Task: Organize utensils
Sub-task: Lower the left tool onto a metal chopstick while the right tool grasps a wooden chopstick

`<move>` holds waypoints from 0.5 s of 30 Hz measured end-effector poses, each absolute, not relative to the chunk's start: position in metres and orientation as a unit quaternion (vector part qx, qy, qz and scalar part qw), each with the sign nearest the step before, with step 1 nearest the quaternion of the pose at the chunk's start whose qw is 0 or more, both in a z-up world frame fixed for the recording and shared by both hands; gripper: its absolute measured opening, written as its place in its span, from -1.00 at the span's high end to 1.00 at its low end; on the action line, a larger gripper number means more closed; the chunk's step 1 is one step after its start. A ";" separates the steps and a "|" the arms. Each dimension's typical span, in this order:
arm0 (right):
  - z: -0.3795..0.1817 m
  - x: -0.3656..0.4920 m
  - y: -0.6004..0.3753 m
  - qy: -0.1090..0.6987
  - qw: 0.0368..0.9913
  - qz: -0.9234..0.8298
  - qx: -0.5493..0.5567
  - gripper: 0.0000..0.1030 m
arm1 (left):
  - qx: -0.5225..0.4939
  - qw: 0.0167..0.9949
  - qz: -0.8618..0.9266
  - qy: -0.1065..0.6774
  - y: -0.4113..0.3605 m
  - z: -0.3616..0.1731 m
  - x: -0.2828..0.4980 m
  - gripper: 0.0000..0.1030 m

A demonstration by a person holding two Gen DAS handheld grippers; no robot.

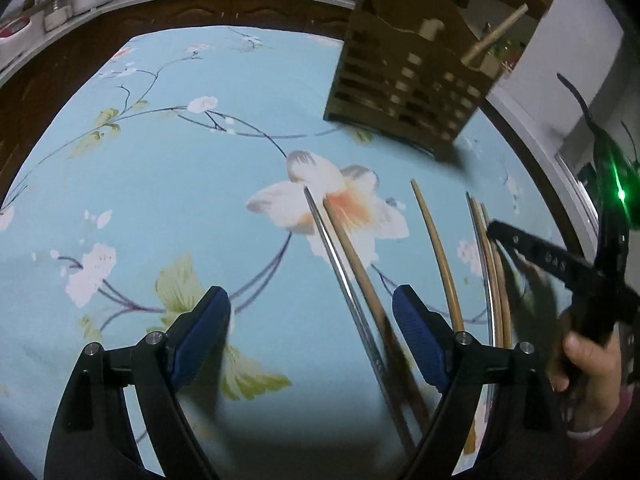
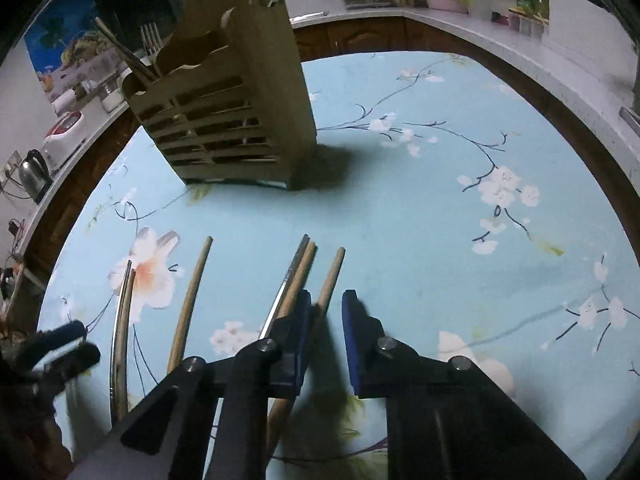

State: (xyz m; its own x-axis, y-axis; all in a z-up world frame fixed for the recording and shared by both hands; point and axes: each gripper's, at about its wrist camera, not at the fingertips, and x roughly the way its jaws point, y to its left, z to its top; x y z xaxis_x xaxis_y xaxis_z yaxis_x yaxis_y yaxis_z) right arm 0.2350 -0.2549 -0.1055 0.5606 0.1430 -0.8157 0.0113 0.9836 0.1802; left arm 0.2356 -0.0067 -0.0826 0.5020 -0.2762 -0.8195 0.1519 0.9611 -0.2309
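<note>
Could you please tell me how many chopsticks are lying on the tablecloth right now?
6: a metal-and-wooden pair at left, a single wooden one, and three by the right gripper. More stand in the holder.

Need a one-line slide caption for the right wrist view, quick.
Open right gripper poised over a wooden chopstick on the floral tablecloth, wooden utensil holder beyond.

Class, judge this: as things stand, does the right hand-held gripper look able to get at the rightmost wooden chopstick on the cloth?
Probably yes. The right hand-held gripper is open, and the rightmost wooden chopstick runs up into the gap between its fingers. Nothing lies over it, though the neighbouring wooden and metal pair lies close beside the left finger.
</note>
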 end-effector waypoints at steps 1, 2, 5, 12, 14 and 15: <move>-0.106 0.235 -0.257 0.469 0.879 0.037 0.084 0.73 | -0.065 0.865 -0.121 0.483 -0.007 -0.082 0.240 -0.67; -0.105 0.235 -0.258 0.471 0.878 0.036 0.082 0.74 | -0.062 0.866 -0.115 0.484 -0.009 -0.082 0.244 -0.66; -0.105 0.239 -0.260 0.472 0.877 0.030 0.081 0.75 | -0.046 0.867 -0.094 0.488 -0.014 -0.084 0.260 -0.51; -0.105 0.254 -0.260 0.474 0.877 0.028 0.078 0.75 | -0.017 0.866 -0.077 0.493 -0.022 -0.091 0.281 -0.26; -0.105 0.258 -0.258 0.473 0.877 0.030 0.076 0.74 | -0.008 0.867 -0.085 0.491 -0.029 -0.091 0.283 -0.24; -0.105 0.259 -0.258 0.473 0.877 0.031 0.076 0.74 | -0.006 0.867 -0.094 0.489 -0.032 -0.090 0.283 -0.09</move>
State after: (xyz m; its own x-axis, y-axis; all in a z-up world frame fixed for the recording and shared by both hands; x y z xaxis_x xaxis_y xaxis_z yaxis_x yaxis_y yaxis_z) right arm 0.2593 -0.2576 -0.1054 0.5505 0.1262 -0.8252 0.0170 0.9866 0.1622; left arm 0.2830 -0.0321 -0.0904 0.5043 -0.1678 -0.8470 0.1567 0.9824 -0.1013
